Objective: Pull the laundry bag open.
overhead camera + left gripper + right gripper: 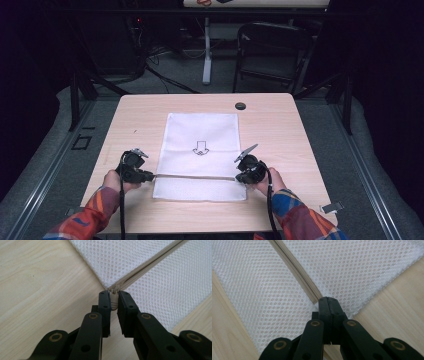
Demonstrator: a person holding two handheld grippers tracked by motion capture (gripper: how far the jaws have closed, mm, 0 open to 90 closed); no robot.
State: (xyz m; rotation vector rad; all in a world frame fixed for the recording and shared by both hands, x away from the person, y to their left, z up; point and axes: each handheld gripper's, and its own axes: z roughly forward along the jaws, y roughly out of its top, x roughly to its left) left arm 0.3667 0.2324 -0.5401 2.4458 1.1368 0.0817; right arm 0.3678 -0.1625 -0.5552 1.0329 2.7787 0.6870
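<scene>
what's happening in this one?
A person works a white mesh zipper bag lying flat on a wooden table with handheld tongs. The left tongs are pinched on the zipper pull at the bag's left edge. The right tongs are shut on the bag's edge at the zipper's other end. The zipper looks closed along its length.

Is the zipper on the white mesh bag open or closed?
Closed: the zipper runs as one tight line across the mesh bag, its pull tab at the bag's edge.
</scene>
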